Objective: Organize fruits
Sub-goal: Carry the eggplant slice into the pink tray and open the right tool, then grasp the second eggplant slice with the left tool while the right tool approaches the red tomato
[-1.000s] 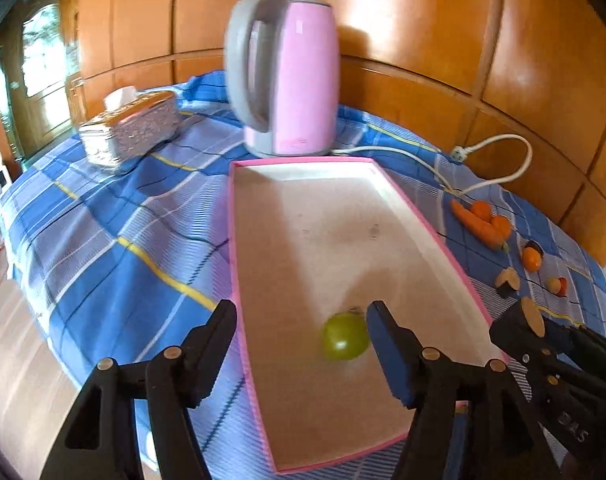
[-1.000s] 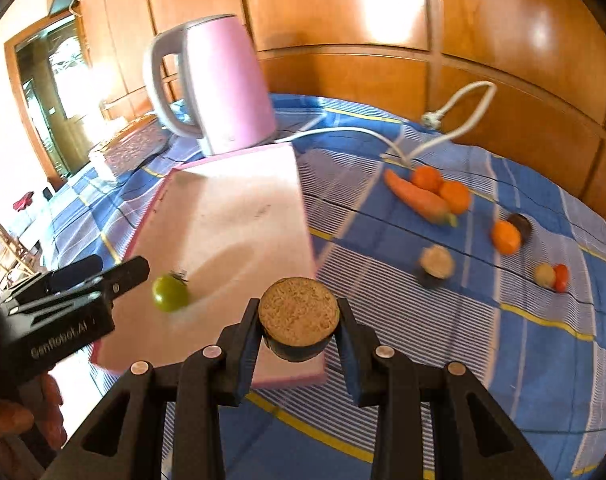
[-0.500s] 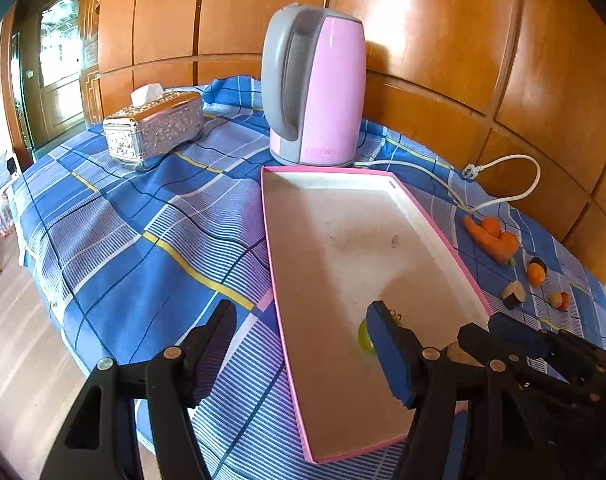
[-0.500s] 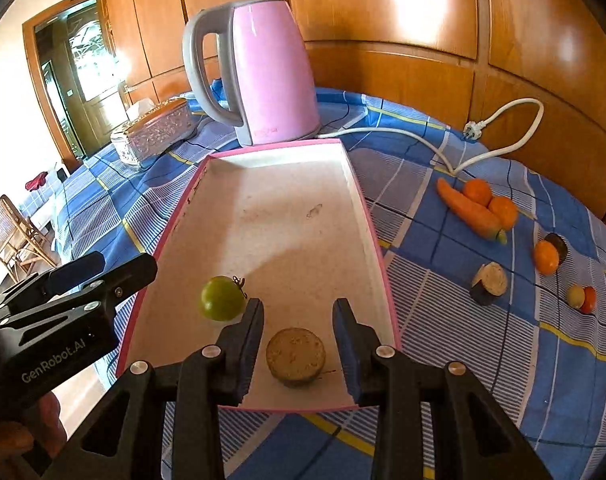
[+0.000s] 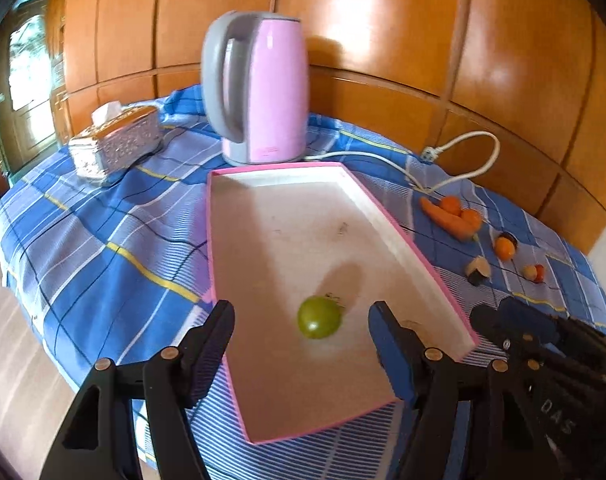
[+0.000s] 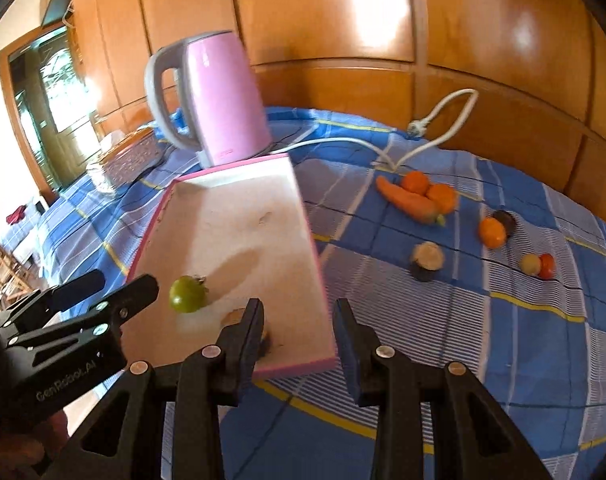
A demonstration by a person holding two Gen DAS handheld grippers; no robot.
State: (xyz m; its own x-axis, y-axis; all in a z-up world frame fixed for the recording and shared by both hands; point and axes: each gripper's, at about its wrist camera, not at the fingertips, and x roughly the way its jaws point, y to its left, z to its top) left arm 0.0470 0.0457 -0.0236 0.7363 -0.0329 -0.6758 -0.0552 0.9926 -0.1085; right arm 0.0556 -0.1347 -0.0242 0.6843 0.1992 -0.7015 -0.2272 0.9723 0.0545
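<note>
A pink-rimmed tray (image 5: 383,216) (image 6: 303,216) lies on the blue checked cloth. A green tomato (image 5: 319,317) (image 6: 187,294) sits in its near part. My left gripper (image 5: 301,336) is open and empty, just short of the tomato; it also shows in the right wrist view (image 6: 115,292). My right gripper (image 6: 299,320) is open and empty over the tray's near right corner. A brown-topped fruit half (image 6: 239,316) lies in the tray, mostly hidden behind my right gripper's left finger. On the cloth to the right lie a carrot (image 6: 407,200), oranges (image 6: 491,232) and another fruit half (image 6: 425,260).
A pink kettle (image 5: 259,84) (image 6: 215,100) stands behind the tray, its white cord (image 5: 459,164) trailing right. A silver tissue box (image 5: 115,144) is at the back left. Two small fruits (image 6: 539,266) lie far right. Wooden panels close the back.
My right gripper let go of the brown-topped fruit half in the tray, opened and pulled back to the right. My left gripper stays open near the green tomato.
</note>
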